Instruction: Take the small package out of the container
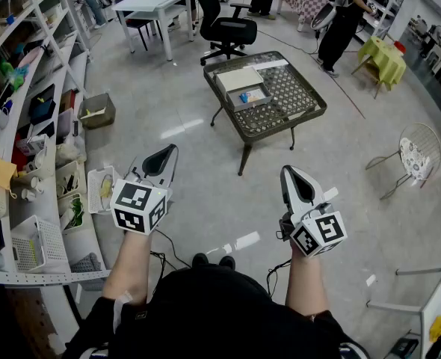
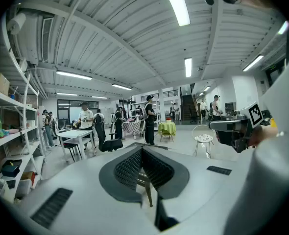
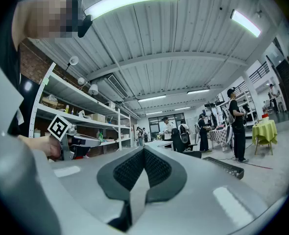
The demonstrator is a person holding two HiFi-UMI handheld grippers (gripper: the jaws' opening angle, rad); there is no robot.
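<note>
A low dark mesh table (image 1: 299,99) stands several steps ahead on the floor. On it sits a grey open container (image 1: 236,85) with a flat white sheet and a small blue package (image 1: 244,96) near its front. Both grippers are held at waist height, far short of the table. My left gripper (image 1: 166,152) points forward with its jaws together and nothing between them; its pads (image 2: 134,163) meet at the tip. My right gripper (image 1: 290,172) is likewise shut and empty, its pads (image 3: 156,168) touching.
Metal shelves (image 1: 34,126) full of odds and ends line the left side. A black office chair (image 1: 228,28) and a white table (image 1: 157,2) stand behind the mesh table. A wire chair (image 1: 418,152) is at the right, and people stand at the back.
</note>
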